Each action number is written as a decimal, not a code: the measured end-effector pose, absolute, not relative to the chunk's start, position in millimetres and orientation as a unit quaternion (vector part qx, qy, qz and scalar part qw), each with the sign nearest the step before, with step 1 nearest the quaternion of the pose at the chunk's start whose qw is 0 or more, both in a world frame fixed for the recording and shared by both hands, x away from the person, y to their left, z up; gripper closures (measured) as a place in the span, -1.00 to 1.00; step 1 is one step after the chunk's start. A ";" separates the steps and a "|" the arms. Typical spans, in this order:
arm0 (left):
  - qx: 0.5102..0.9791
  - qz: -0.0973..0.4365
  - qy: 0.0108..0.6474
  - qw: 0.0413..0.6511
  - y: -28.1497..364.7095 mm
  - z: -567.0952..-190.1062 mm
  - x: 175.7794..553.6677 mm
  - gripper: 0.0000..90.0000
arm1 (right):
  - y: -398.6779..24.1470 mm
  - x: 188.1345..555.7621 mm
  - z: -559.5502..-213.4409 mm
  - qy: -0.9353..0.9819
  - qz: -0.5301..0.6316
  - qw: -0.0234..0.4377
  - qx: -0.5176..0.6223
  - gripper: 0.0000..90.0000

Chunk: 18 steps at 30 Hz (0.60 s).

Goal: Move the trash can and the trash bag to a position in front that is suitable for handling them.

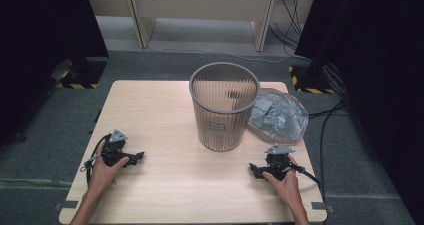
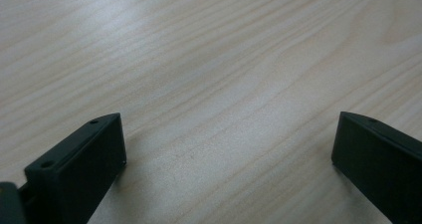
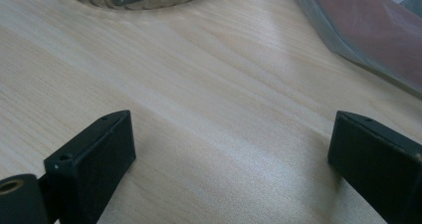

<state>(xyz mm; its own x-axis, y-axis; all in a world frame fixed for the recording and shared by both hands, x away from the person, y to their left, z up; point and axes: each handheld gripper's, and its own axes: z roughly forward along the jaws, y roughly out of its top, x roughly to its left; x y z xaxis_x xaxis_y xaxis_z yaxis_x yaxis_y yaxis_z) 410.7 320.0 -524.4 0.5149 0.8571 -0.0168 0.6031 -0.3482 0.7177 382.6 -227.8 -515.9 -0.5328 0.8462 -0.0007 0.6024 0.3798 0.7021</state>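
You rest both grippers low on the bench (image 1: 165, 180), left gripper (image 1: 139, 157) and right gripper (image 1: 254, 170) each spread wide on nothing, seemingly a ready pose. The bin (image 1: 223, 105) stands upright mid-bench between them, the bag (image 1: 279, 114) touching its right side within your right hand's reach.

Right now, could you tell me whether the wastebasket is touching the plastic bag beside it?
Cannot tell. In the high view the wastebasket overlaps the plastic bag, hiding any gap or contact between them.
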 end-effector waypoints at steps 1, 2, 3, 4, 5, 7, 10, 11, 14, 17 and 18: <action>0.799 0.185 0.457 0.344 320.0 -524.4 410.7 -1.00 | -227.8 382.7 -516.0 0.810 0.332 0.183 0.447 -0.90; 0.799 0.185 0.457 0.344 320.0 -524.4 410.7 -1.00 | -227.7 382.7 -515.9 0.810 0.332 0.184 0.447 -0.90; 0.799 0.185 0.457 0.344 320.0 -524.4 410.7 -1.00 | -227.7 382.7 -515.9 0.810 0.332 0.183 0.447 -0.90; 0.799 0.185 0.457 0.344 320.0 -524.4 410.7 -1.00 | -227.7 382.7 -515.9 0.810 0.332 0.183 0.447 -0.90; 0.799 0.185 0.457 0.344 320.0 -524.4 410.7 -1.00 | -227.7 382.7 -515.9 0.810 0.332 0.182 0.447 -0.90; 0.799 0.185 0.457 0.344 320.0 -524.4 410.7 -1.00 | -227.7 382.8 -515.9 0.810 0.332 0.182 0.447 -0.90; 0.799 0.185 0.457 0.344 320.0 -524.4 410.7 -1.00 | -227.8 383.3 -515.9 0.811 0.332 0.182 0.446 -0.90; 0.799 0.185 0.457 0.344 320.0 -524.4 410.7 -1.00 | -228.1 383.4 -515.9 0.812 0.332 0.183 0.444 -0.90; 0.800 0.185 0.457 0.344 320.2 -524.4 410.9 -1.00 | -229.3 382.8 -515.2 0.814 0.337 0.179 0.438 -0.80; 0.800 0.185 0.456 0.344 320.2 -524.4 410.9 -1.00 | -234.1 382.4 -513.1 0.812 0.351 0.180 0.431 -0.67; 0.800 0.185 0.456 0.344 320.2 -524.4 410.9 -1.00 | -235.7 382.5 -511.6 0.809 0.356 0.181 0.432 -0.71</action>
